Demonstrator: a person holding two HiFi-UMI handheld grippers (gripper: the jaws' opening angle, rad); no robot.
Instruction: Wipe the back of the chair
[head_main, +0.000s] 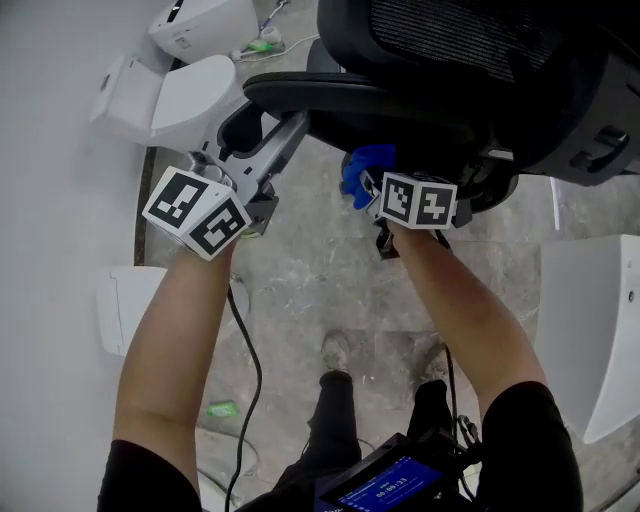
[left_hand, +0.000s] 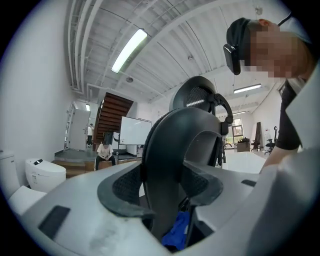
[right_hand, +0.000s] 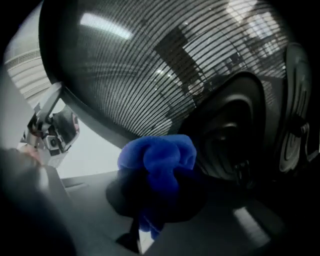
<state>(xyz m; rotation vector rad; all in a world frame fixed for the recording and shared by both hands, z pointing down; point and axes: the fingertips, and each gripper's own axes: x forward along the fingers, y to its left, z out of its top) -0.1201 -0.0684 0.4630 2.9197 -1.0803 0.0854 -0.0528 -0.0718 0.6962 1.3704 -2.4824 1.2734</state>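
Observation:
The black office chair fills the top of the head view, its mesh back seen from above. My left gripper reaches under the chair's black armrest. In the left gripper view that curved armrest stands between the two pads, which touch it on both sides. My right gripper is shut on a bunched blue cloth, held close under the chair back. In the right gripper view the cloth sits just below the mesh back, and whether they touch I cannot tell.
White toilets stand at the upper left and another white fixture at the right. A black cable trails over the grey floor by my shoes. Far off in the left gripper view a seated person is by stairs.

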